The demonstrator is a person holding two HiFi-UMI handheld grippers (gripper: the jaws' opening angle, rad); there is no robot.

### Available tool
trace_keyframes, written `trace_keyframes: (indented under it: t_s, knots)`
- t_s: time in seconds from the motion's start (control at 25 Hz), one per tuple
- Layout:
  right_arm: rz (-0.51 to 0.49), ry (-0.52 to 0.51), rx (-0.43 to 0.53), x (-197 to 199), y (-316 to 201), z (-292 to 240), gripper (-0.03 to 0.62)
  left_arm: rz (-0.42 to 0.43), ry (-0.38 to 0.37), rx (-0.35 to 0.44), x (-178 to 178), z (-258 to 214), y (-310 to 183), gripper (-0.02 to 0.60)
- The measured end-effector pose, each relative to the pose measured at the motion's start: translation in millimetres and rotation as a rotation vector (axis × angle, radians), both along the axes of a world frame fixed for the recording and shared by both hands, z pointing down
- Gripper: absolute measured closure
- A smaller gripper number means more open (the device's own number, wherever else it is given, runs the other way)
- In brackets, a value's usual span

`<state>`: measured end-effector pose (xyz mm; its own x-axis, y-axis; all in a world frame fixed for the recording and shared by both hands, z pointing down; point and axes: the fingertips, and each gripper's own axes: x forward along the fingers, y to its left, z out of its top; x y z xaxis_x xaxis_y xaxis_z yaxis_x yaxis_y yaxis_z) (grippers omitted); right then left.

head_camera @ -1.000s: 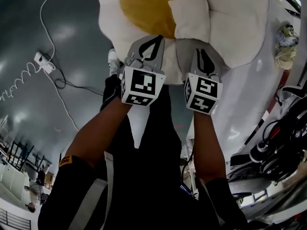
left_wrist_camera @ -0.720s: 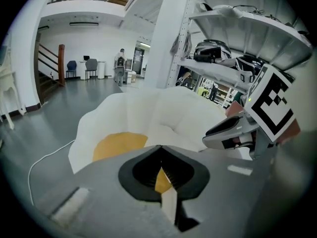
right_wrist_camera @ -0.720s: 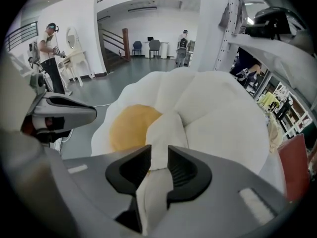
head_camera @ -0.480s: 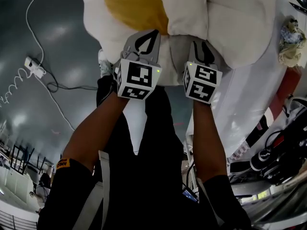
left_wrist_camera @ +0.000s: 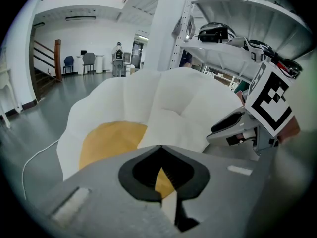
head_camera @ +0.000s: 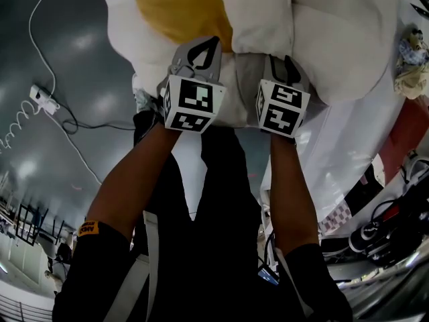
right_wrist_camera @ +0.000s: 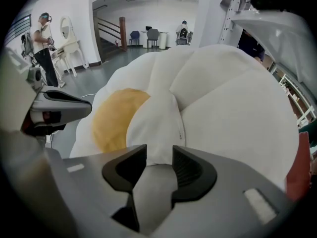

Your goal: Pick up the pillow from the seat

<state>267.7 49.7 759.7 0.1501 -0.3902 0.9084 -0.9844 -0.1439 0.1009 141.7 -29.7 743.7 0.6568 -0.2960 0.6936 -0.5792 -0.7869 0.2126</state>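
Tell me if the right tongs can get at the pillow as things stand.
Probably yes: the right tongs are opening with a white fold of the pillow between them; nothing blocks it.

The grey floor (head_camera: 87, 59) carries a white power strip (head_camera: 38, 96) and its cable (head_camera: 32, 29).

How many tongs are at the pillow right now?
2. The left tongs are closed on the pillow at the edge of its yellow centre. The right tongs are opening, with a white petal between the jaws.
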Motion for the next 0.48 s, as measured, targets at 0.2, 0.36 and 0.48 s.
trace_keyframes:
  t_s: [0.2,0.36,0.48]
  knots:
    - [-0.001,0.006,-0.025,7,-1,14,0.421,0.005,0.000,-0.003,10,12,-4,0.580]
    - [-0.010,0.016,-0.051,11,-2,24,0.421,0.004,0.000,-0.002,15,18,-10,0.580]
    - [-0.008,0.016,-0.064,10,-4,28,0.442,0.004,-0.002,-0.008,17,23,-10,0.580]
